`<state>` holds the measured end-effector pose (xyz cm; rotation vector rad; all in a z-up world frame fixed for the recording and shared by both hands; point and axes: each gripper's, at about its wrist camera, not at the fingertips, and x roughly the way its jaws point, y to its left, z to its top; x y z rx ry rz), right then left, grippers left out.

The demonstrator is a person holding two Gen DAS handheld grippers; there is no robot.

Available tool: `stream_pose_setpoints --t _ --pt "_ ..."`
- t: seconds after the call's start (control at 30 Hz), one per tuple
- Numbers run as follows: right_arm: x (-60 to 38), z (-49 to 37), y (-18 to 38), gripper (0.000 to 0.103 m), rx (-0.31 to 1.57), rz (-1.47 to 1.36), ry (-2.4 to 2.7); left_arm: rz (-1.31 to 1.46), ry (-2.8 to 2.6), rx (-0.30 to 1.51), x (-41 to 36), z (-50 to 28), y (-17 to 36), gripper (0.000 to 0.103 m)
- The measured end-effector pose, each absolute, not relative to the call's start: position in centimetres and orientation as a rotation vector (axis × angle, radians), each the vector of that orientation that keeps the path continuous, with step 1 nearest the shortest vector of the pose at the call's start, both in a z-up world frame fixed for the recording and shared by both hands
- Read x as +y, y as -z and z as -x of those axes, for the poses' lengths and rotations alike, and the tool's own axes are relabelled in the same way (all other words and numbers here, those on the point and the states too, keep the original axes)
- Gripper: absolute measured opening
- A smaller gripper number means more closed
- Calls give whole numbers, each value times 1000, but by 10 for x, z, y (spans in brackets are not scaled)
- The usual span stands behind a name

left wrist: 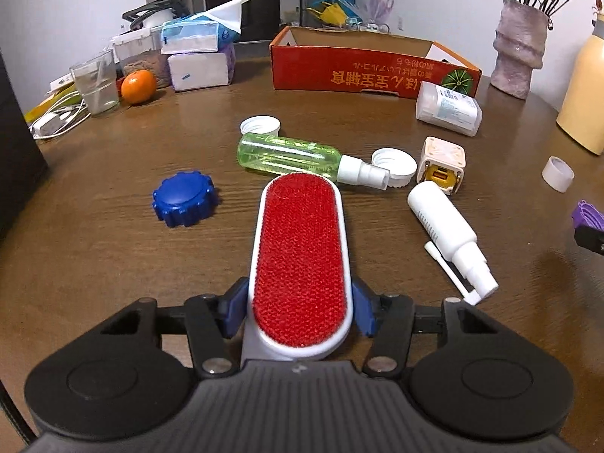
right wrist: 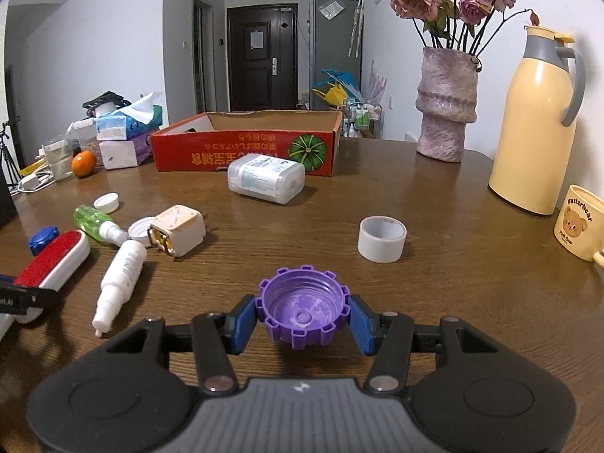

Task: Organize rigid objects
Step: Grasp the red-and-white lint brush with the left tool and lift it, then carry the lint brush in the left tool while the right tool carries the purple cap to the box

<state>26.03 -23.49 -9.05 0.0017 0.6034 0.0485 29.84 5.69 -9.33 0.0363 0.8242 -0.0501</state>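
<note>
My left gripper (left wrist: 300,311) is shut on a red lint brush (left wrist: 300,260) with a white frame, held above the table; the brush also shows in the right wrist view (right wrist: 53,260). My right gripper (right wrist: 302,322) is shut on a purple notched cap (right wrist: 302,307), open side up. On the table lie a green spray bottle (left wrist: 287,156), a white spray bottle (left wrist: 445,226), a blue notched cap (left wrist: 183,198), two white lids (left wrist: 260,125) (left wrist: 394,160), a cream cube charger (left wrist: 441,164), a white plastic case (left wrist: 449,109) and a white tape roll (right wrist: 381,238). The red cardboard box (left wrist: 362,71) stands open at the back.
A vase with dried roses (right wrist: 445,109), a yellow thermos jug (right wrist: 536,132) and a bear mug (right wrist: 577,222) stand at the right. Tissue boxes (left wrist: 200,56), a glass (left wrist: 94,83), an orange (left wrist: 137,86) and cables (left wrist: 56,119) crowd the back left.
</note>
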Motion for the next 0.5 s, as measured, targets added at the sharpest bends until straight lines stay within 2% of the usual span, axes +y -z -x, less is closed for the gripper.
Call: stream_pose_setpoints --t 0.5 --pt "-225 -258 67 52 542 1 -93 -35 50 717 40 -284 51 57"
